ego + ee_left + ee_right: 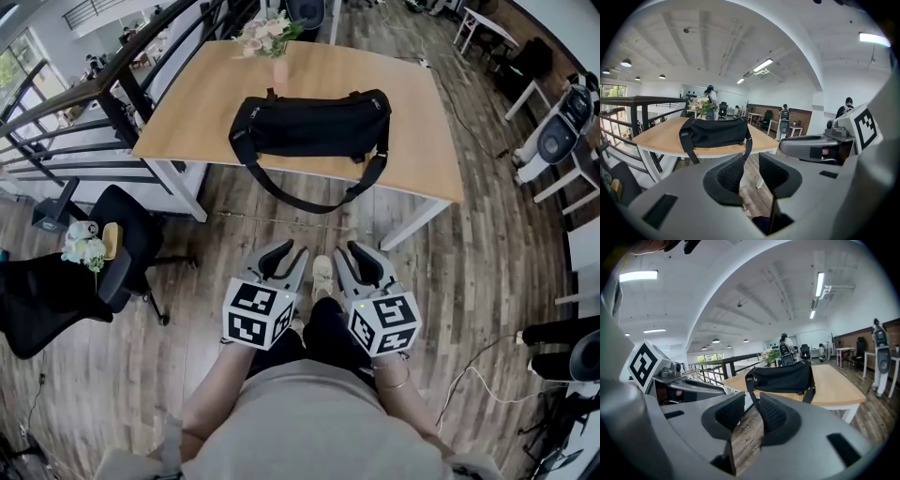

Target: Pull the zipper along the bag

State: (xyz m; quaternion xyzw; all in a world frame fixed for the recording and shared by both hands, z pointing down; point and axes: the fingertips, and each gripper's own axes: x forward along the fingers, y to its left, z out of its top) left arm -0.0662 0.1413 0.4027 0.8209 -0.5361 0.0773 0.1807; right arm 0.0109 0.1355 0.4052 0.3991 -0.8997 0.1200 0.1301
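Jaws apart on both, nothing btwn them, prob. readied for grabbing: left gripper (284, 253) & right gripper (353, 252) sit side by side, well short of desk (412, 141). Bag (309, 125) lies mid-desk, strap (309, 202) drooping over near edge. Zipper can't be made out.

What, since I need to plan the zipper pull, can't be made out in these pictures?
- Zipper pull on the black duffel bag: too small in every view; where it sits can't be told.
- Shoulder strap: lower loop hidden behind the left gripper in the left gripper view.
- Flower vase: base hidden behind the bag in both gripper views.
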